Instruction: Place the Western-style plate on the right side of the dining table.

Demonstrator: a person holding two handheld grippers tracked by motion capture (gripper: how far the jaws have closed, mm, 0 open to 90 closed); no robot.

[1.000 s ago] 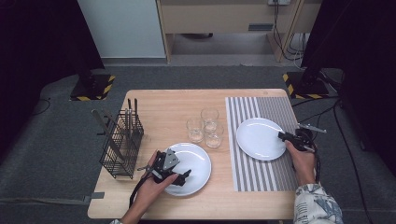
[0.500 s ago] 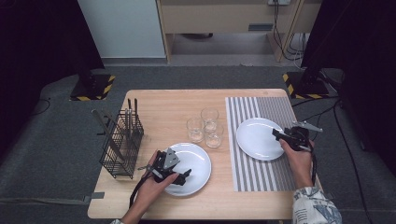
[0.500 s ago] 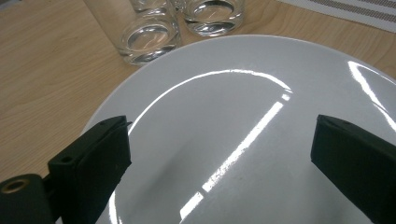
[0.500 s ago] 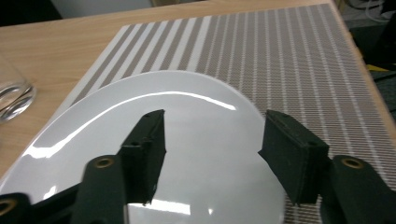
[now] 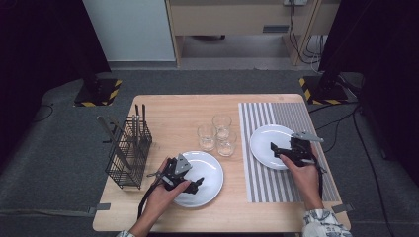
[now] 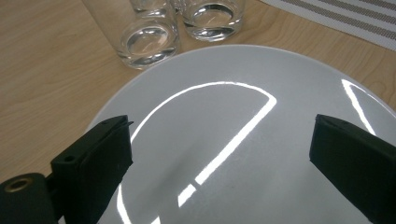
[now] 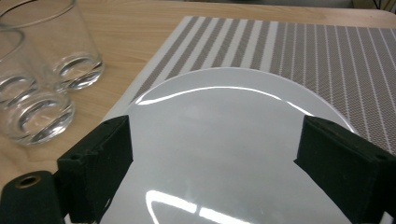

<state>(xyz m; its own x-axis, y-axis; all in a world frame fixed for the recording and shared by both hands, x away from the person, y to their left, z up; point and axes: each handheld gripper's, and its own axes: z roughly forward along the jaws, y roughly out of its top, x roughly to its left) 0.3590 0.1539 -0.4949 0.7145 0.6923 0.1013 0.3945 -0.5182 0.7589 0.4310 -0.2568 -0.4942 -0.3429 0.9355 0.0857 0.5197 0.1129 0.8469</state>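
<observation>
In the high view, the left gripper hovers over a white plate on bare wood beside a wire basket, while the right gripper hangs over a second plate on the striped placemat. In the left gripper view, the jaws gape wide over the plate, gripping nothing, three glasses beyond. In the right gripper view, the jaws have just been opening and stand wide, empty, above the plate.

The right gripper has opened and shifted, seemingly lifting, over its plate.
</observation>
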